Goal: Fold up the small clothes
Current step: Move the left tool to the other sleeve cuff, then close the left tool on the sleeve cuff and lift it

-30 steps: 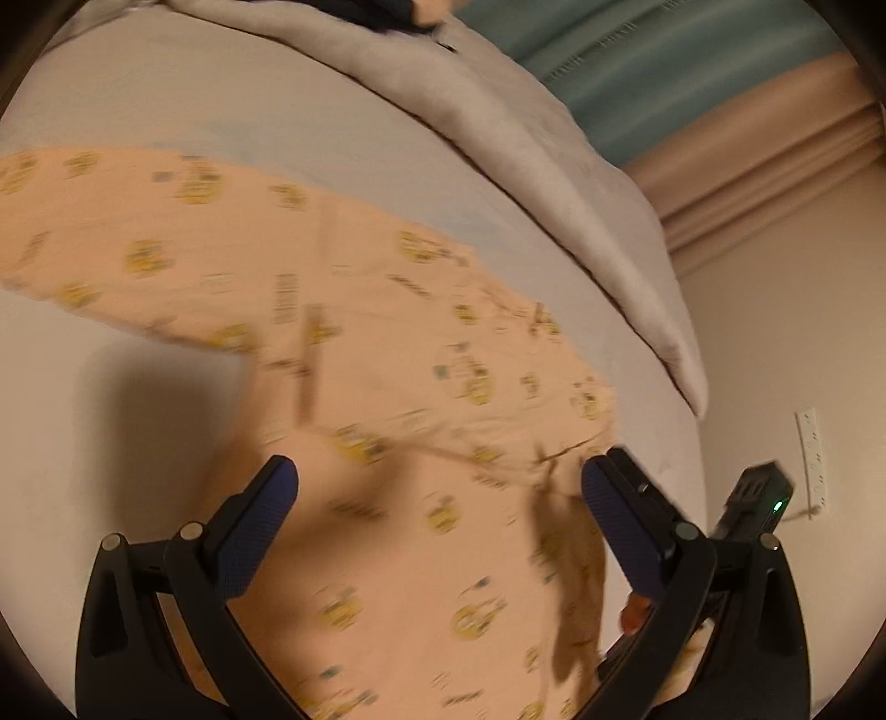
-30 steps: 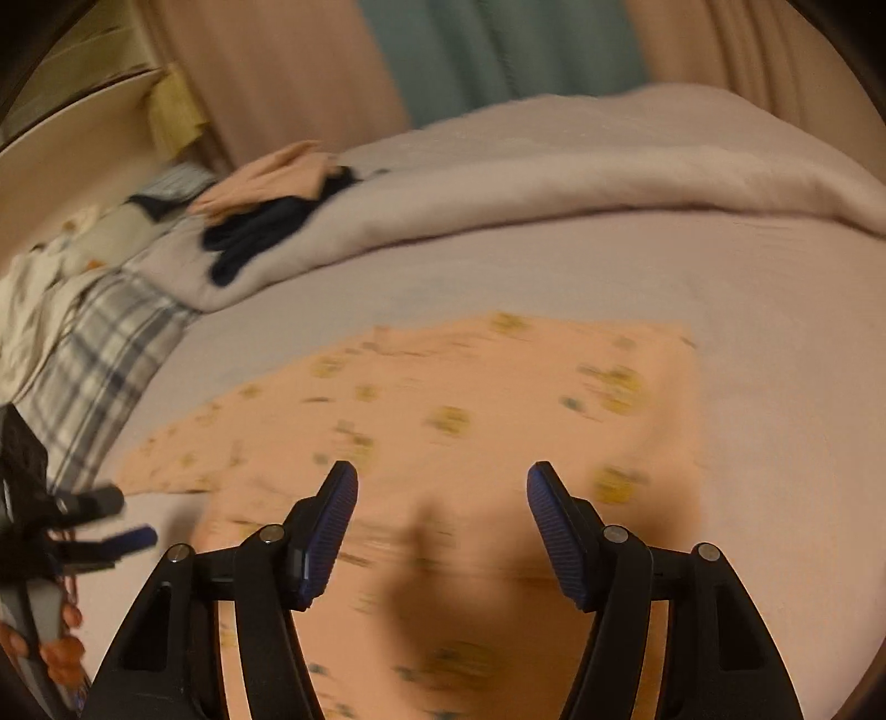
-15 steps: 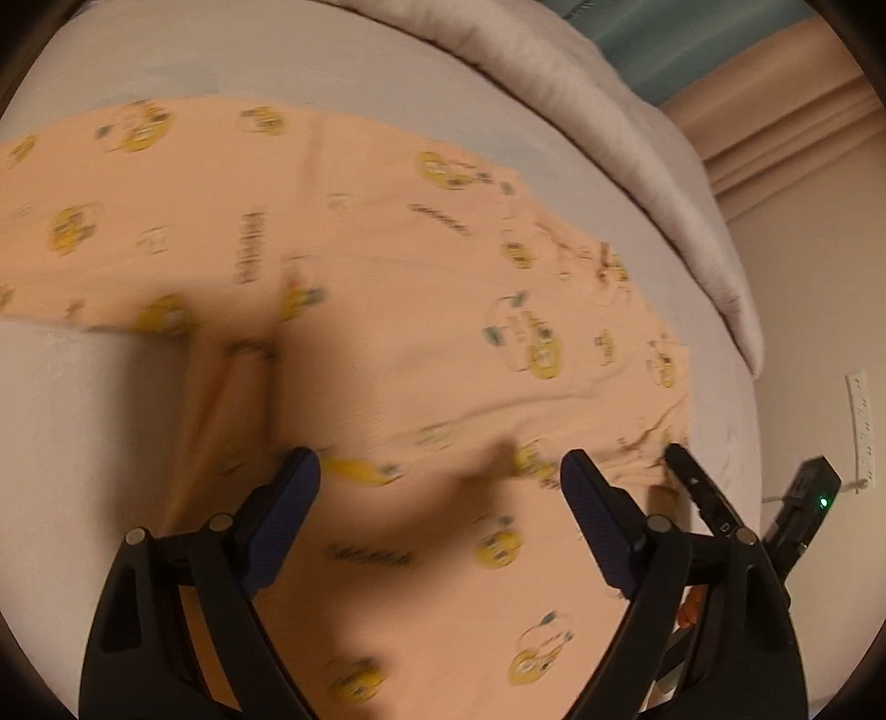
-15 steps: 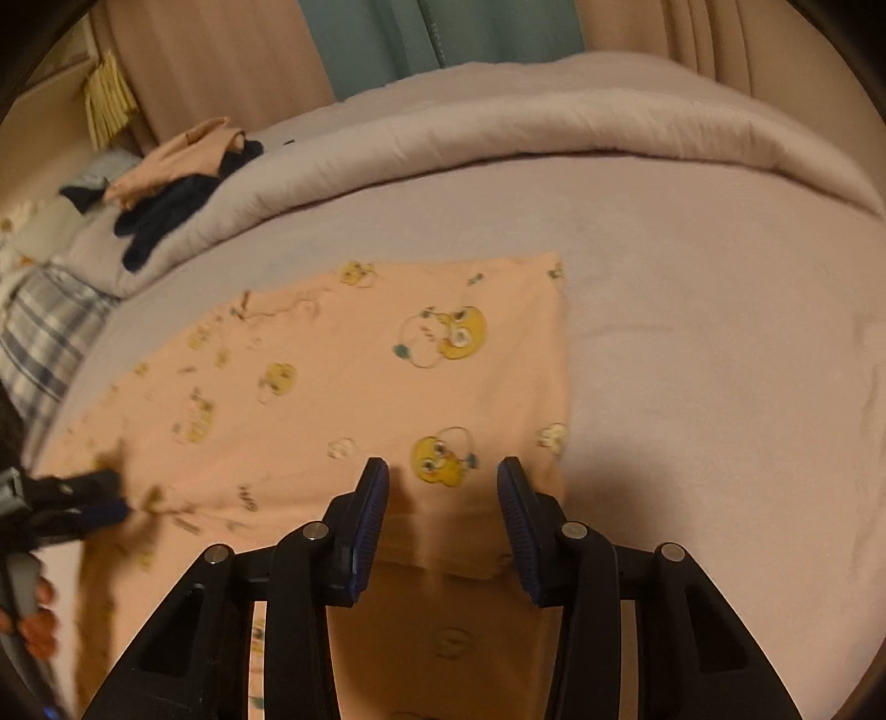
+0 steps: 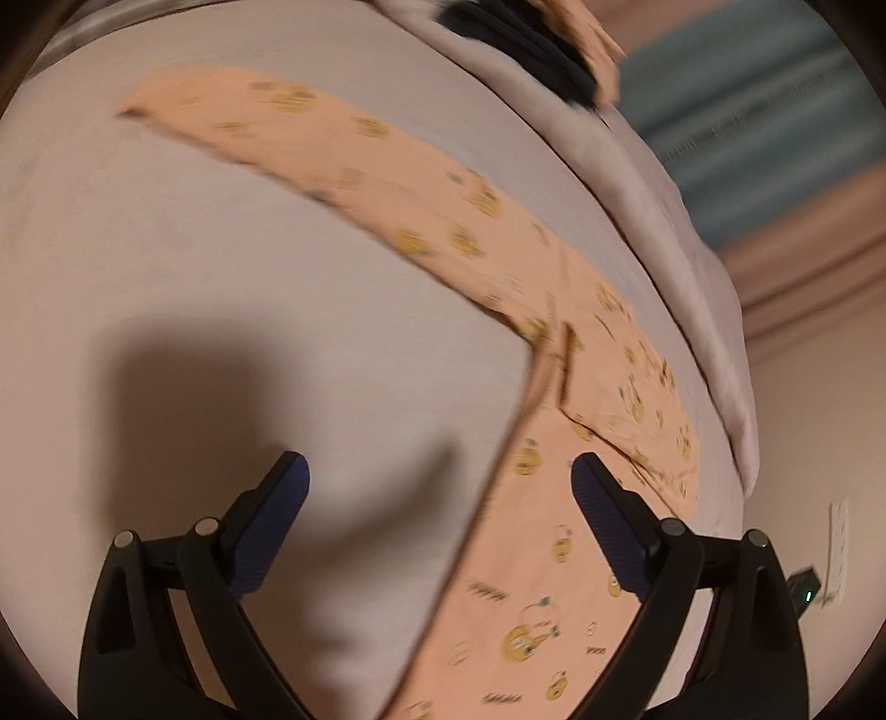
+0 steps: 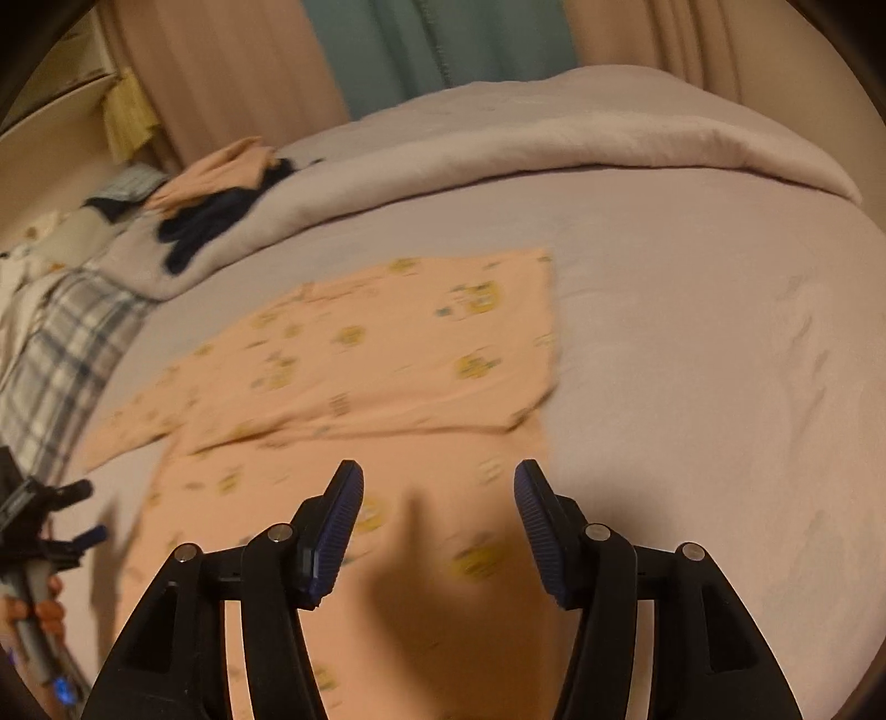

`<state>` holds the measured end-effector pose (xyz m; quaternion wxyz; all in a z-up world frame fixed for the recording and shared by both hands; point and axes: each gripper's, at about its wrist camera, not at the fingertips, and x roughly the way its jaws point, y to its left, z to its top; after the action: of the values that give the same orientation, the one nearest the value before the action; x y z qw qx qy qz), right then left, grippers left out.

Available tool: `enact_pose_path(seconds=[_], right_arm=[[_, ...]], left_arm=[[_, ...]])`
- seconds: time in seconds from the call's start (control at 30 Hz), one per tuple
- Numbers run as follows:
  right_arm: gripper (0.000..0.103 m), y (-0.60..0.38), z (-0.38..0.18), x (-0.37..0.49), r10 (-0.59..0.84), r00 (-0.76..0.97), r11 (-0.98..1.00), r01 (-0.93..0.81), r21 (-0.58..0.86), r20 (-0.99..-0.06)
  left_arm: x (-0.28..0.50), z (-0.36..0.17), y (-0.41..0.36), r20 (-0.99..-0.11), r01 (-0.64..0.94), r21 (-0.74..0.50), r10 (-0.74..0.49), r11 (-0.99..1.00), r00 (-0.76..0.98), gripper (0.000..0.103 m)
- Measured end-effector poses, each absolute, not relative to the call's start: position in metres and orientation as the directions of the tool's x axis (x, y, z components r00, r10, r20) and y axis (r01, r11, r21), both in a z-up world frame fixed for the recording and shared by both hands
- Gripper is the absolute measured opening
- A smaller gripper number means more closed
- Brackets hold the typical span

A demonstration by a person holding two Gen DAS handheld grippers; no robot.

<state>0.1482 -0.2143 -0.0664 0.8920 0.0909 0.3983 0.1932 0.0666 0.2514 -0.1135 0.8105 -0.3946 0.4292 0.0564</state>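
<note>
A peach garment (image 6: 387, 354) with yellow cartoon prints lies flat on the grey bed sheet (image 6: 692, 360), its far part folded over the near part. In the left wrist view the garment (image 5: 554, 581) runs from lower right to a long sleeve (image 5: 332, 149) at upper left. My left gripper (image 5: 440, 482) hovers over the garment's left edge, with its jaws opening wide and nothing between them. My right gripper (image 6: 438, 493) hangs above the near part, its jaws opening and holding nothing. The left gripper (image 6: 83, 512) also shows at the left edge, held by a hand (image 6: 47, 612).
A rolled-back grey blanket (image 6: 554, 138) crosses the far side of the bed. A pile of dark and peach clothes (image 6: 210, 221) sits on its left end. Plaid cloth (image 6: 55, 343) lies at the left. Curtains (image 6: 415, 44) hang behind. A wall socket (image 5: 836, 548) is at the right.
My left gripper has swung left, from over the garment's body to its left edge and the bare sheet. My right gripper narrowed at the fold, then widened and drew back.
</note>
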Motion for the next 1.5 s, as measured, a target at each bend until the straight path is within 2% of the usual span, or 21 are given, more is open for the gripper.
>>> enact_pose_path(seconds=[0.1, 0.23, 0.37, 0.57, 0.77, 1.17, 1.5], right_arm=[[0.068, -0.192, -0.063, 0.135, 0.473, 0.573, 0.880, -0.336, 0.335, -0.669], [0.070, -0.157, -0.057, 0.124, 0.534, 0.523, 0.839, -0.427, 0.339, -0.664], [0.078, -0.128, -0.056, 0.110, 0.566, 0.483, 0.804, -0.501, 0.319, -0.668], [0.078, -0.106, -0.058, 0.111, 0.590, 0.447, 0.779, -0.534, 0.328, -0.673], [0.078, -0.101, -0.068, 0.110, 0.581, 0.431, 0.789, -0.507, 0.347, -0.690], [0.078, -0.104, -0.083, 0.124, 0.557, 0.430, 0.812, -0.463, 0.357, -0.710], [0.079, -0.097, -0.086, 0.128, 0.547, 0.415, 0.811, -0.477, 0.338, -0.727]], left_arm=[[0.043, -0.112, 0.269, -0.723, -0.463, -0.616, -0.225, 0.637, 0.653, 0.102], [0.028, -0.117, 0.278, -0.716, -0.490, -0.634, -0.215, 0.598, 0.664, 0.102], [0.022, -0.123, 0.283, -0.698, -0.481, -0.659, -0.231, 0.579, 0.678, 0.102], [0.022, -0.133, 0.300, -0.607, -0.423, -0.757, -0.297, 0.498, 0.737, 0.102], [0.044, -0.134, 0.329, -0.558, -0.394, -0.800, -0.320, 0.452, 0.765, 0.102], [0.096, -0.142, 0.398, -0.480, -0.396, -0.862, -0.257, 0.318, 0.839, 0.102], [0.123, -0.141, 0.442, -0.479, -0.439, -0.870, -0.175, 0.223, 0.860, 0.101]])
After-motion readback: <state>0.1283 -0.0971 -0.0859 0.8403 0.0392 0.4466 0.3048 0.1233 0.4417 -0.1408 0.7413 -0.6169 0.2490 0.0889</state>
